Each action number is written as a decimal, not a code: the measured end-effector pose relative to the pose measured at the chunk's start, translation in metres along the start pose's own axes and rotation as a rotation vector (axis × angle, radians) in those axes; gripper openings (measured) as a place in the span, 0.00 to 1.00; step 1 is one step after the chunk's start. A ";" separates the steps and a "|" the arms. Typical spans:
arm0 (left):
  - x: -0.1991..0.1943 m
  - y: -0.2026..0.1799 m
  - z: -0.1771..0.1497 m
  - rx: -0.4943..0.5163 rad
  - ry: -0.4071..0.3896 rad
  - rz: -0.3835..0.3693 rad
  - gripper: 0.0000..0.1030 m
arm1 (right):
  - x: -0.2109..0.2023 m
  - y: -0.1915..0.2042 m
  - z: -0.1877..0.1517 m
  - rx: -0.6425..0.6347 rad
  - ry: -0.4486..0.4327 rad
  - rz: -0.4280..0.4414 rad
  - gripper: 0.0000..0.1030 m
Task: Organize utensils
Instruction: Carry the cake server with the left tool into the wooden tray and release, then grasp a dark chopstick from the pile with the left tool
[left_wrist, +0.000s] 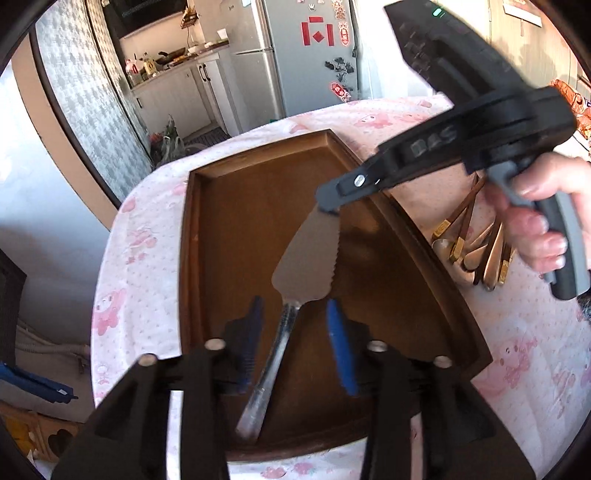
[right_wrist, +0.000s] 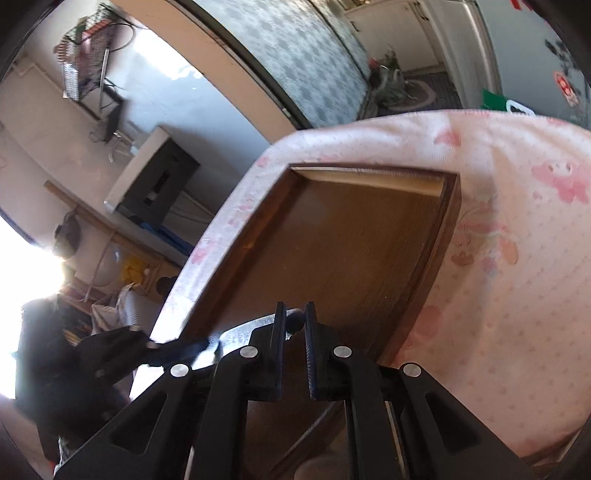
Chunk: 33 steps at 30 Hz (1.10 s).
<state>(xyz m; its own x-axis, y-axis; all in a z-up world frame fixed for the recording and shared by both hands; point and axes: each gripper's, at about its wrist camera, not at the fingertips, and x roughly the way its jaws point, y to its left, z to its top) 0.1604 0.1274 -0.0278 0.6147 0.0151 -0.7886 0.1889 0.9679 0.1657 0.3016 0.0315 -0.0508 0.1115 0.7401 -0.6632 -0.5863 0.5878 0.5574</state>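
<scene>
Cake server: serrated steel blade, lying flat in the brown wooden tray on the pink-clothed table, handle toward the left gripper. Left gripper: jaws spread, straddling the handle without pressing it, apparently a release. Right gripper: jaws drawn nearly together at the blade tip, perhaps steadying it; whether it pinches the blade cannot be told. Gold-banded spoons: bunched on the cloth just beside the tray, probably awaiting sorting.

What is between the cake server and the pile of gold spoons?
In the left wrist view, beside the cake server comes bare floor of the wooden tray, then its side wall, then a little pink tablecloth. The gold spoons lie outside the tray.
</scene>
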 end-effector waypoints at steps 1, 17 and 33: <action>-0.003 0.001 -0.001 -0.005 -0.006 -0.001 0.49 | 0.000 0.002 -0.001 -0.001 -0.008 -0.002 0.15; -0.068 -0.083 -0.008 0.117 -0.191 -0.145 0.73 | -0.218 -0.051 -0.076 0.028 -0.282 -0.243 0.69; -0.013 -0.156 0.016 0.181 -0.141 -0.268 0.58 | -0.216 -0.161 -0.115 0.338 -0.302 -0.279 0.30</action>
<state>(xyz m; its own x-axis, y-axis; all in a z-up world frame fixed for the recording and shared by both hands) 0.1350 -0.0279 -0.0343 0.6226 -0.2802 -0.7307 0.4825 0.8726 0.0765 0.2796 -0.2602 -0.0546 0.4815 0.5725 -0.6636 -0.2158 0.8113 0.5433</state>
